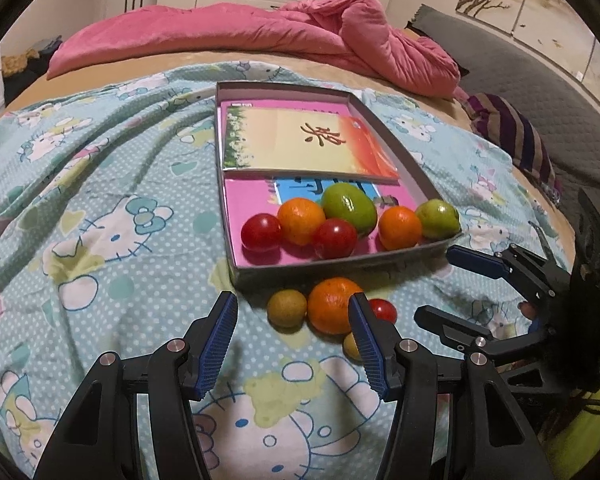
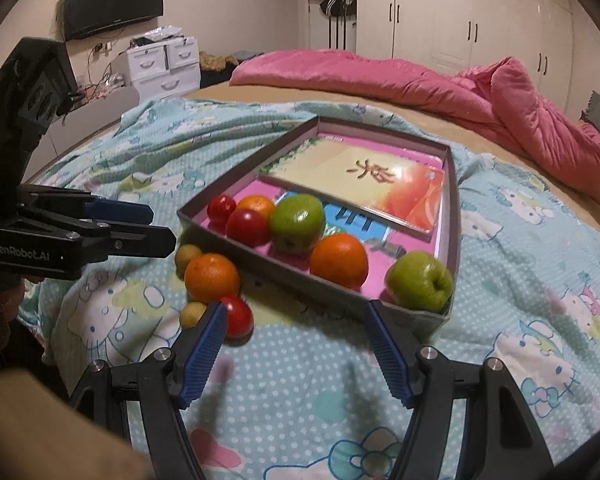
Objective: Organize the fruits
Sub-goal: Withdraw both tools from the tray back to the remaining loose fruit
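A shallow grey box (image 1: 340, 265) (image 2: 260, 258) lies on the bed with books inside. Its near end holds two red fruits (image 1: 261, 232), two oranges (image 1: 400, 227) (image 2: 339, 261) and two green apples (image 1: 350, 207) (image 2: 419, 281). On the bedspread in front lie an orange (image 1: 329, 305) (image 2: 212, 277), a red fruit (image 1: 383, 310) (image 2: 239, 316) and two small yellow-green fruits (image 1: 287, 307) (image 2: 193, 313). My left gripper (image 1: 294, 316) (image 2: 160, 226) is open, empty, just before the loose fruits. My right gripper (image 2: 294, 322) (image 1: 436, 284) is open, empty, near the box's front corner.
A book with a red character (image 1: 300, 142) (image 2: 360, 184) lies in the box's far half. A pink duvet (image 1: 260, 32) (image 2: 420, 84) is heaped at the back of the bed. A striped cloth (image 1: 512, 132) lies right. White drawers (image 2: 164, 64) stand beyond the bed.
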